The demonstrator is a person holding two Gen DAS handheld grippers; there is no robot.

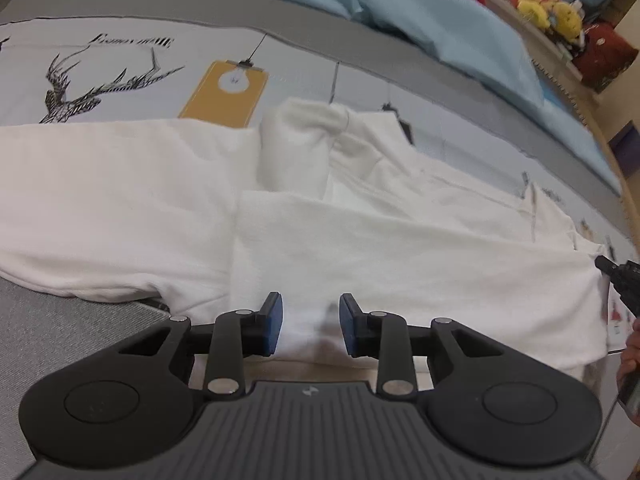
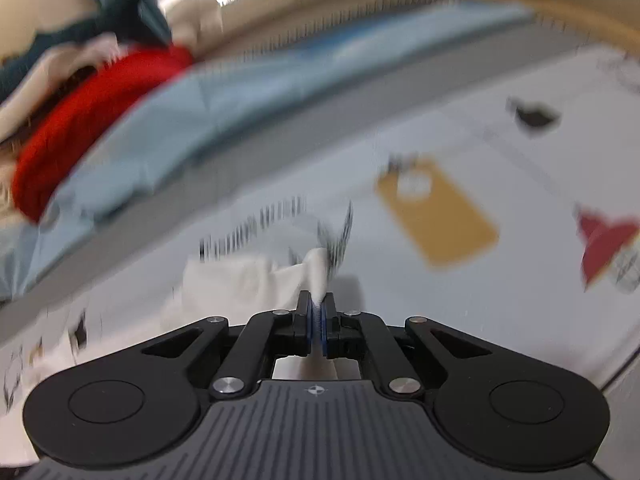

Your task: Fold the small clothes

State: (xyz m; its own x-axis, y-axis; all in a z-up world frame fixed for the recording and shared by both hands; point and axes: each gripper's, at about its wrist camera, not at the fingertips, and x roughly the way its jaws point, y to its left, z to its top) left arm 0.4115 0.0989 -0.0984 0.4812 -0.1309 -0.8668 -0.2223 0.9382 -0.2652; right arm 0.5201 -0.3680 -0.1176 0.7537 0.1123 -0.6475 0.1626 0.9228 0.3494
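Observation:
A white garment (image 1: 360, 236) lies spread on the printed bed sheet (image 1: 120, 80), partly folded over itself, with a bunched part at its far side. My left gripper (image 1: 311, 328) is open, its blue pads on either side of the garment's near edge, with cloth between them. My right gripper (image 2: 318, 314) is shut on a corner of the white garment (image 2: 256, 280) and holds it lifted; this view is blurred by motion. The right gripper's black tip (image 1: 618, 276) shows at the right edge of the left wrist view, at the garment's right end.
A light blue blanket (image 1: 420, 12) lies along the far side of the bed, with a red cloth (image 2: 92, 120) behind it. Plush toys (image 1: 544, 4) sit on a shelf at the far right. A grey mat (image 1: 60, 320) covers the near left.

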